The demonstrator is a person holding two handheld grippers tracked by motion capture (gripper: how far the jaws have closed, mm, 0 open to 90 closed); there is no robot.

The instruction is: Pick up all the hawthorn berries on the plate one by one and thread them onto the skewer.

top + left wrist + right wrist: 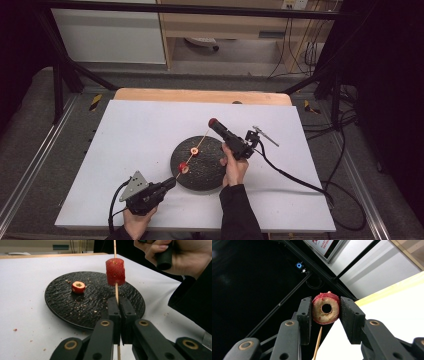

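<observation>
Two grippers work a wooden skewer (199, 146) above a black plate (210, 175): the left gripper (119, 305) clamps the stick's lower end, steadying it with one red fruit piece (115, 271) already threaded. The right gripper (326, 308) pinches a cored fruit ring (326, 308) just off the tip, hole apparently lined up for threading. Another fruit piece (78, 287) waits on the plate.

In the left gripper view, the thin wooden skewer (116, 291) vanishes between the closed jaws, and its top runs off the upper edge above the red cylindrical fruit piece (115, 271). In the right gripper view, the skewer's lower end (318, 342) is cut off below the jaws.
</observation>
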